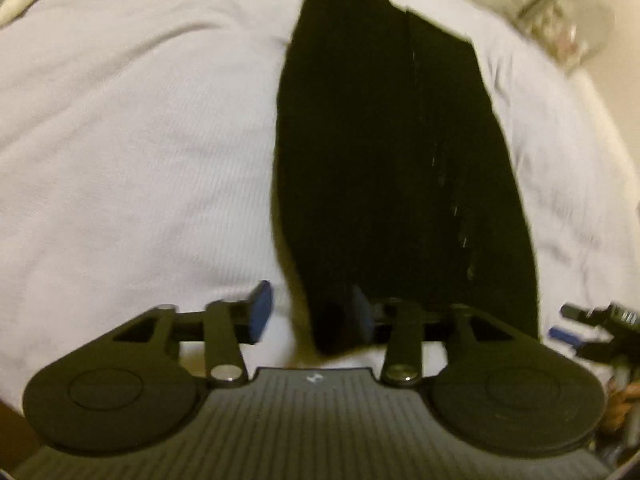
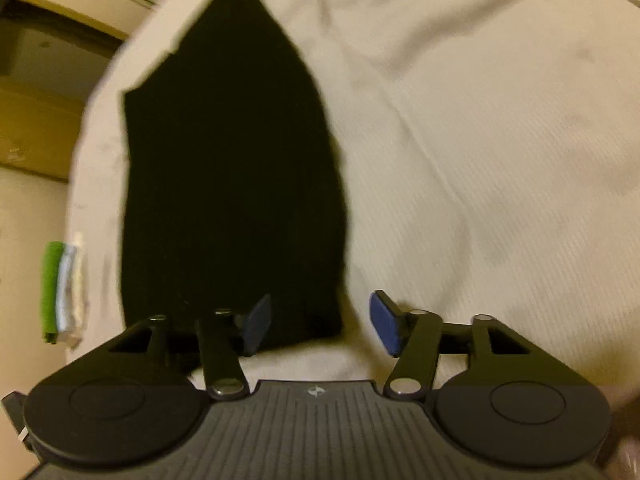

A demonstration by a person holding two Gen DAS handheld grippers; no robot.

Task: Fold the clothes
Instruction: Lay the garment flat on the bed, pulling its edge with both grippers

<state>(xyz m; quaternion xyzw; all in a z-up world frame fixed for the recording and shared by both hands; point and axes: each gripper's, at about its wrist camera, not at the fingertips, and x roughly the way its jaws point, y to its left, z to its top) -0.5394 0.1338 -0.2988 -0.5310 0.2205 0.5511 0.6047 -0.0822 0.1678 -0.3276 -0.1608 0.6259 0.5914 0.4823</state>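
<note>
Jaws of left gripper and right gripper both spread, gripping nothing, straddling near corners of black garment. Garment lies flat, long and narrow on bed; fold count unclear, further folding or finished both plausible.

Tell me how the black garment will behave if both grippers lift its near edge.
The black garment lies flat and follows the bed sheet, so it is probably floppy and will sag between the left gripper and right gripper. It looks thin, likely light. It may drag and wrinkle the sheet.
</note>
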